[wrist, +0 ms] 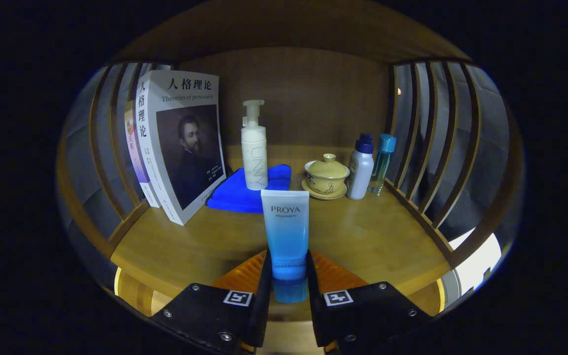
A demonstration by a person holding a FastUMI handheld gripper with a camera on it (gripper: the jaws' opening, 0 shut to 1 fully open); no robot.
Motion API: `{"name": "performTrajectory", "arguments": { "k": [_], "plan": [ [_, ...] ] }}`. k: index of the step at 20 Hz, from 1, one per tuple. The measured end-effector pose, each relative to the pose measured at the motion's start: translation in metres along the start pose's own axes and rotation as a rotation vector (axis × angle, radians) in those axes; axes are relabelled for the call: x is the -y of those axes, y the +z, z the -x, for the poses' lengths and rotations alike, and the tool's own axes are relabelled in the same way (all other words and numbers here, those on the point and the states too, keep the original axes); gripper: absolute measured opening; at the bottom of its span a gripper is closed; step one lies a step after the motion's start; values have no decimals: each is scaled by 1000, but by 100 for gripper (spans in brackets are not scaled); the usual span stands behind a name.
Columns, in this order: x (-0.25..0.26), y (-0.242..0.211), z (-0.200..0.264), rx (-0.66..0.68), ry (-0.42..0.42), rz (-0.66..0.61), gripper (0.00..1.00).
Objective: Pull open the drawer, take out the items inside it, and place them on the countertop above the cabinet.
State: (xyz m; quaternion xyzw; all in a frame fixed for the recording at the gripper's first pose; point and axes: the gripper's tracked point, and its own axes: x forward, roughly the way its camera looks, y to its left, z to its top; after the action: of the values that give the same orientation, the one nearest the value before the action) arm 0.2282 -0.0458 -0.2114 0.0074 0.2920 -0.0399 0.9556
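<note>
A blue squeeze tube (286,236) stands upright on its cap between my fingers, and my gripper (288,276) is shut on its lower part. The tube is at the front of the wooden countertop (372,241), its cap level with the front edge. Whether the cap rests on the wood I cannot tell. Beyond it, a white pump bottle (254,150) stands on a folded blue cloth (244,192).
Books (180,143) lean against the slatted left side. A lidded tea bowl on a saucer (326,176), a white bottle with a dark cap (361,170) and a clear bottle with a teal cap (381,162) stand at the back right. Slatted rails (427,148) and a wooden back panel close in the counter.
</note>
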Motion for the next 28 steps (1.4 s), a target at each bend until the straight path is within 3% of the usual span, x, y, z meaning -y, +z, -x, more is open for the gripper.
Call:
{"name": "performTrajectory", "arguments": {
  "k": [10, 14, 22, 28],
  "plan": [
    [-16, -1, -13, 14, 80, -14, 54],
    [-21, 16, 20, 124, 97, -38, 95],
    [-26, 39, 175, 448, 99, -66, 94],
    [-22, -11, 255, 565, 109, -101, 94]
  ]
}}
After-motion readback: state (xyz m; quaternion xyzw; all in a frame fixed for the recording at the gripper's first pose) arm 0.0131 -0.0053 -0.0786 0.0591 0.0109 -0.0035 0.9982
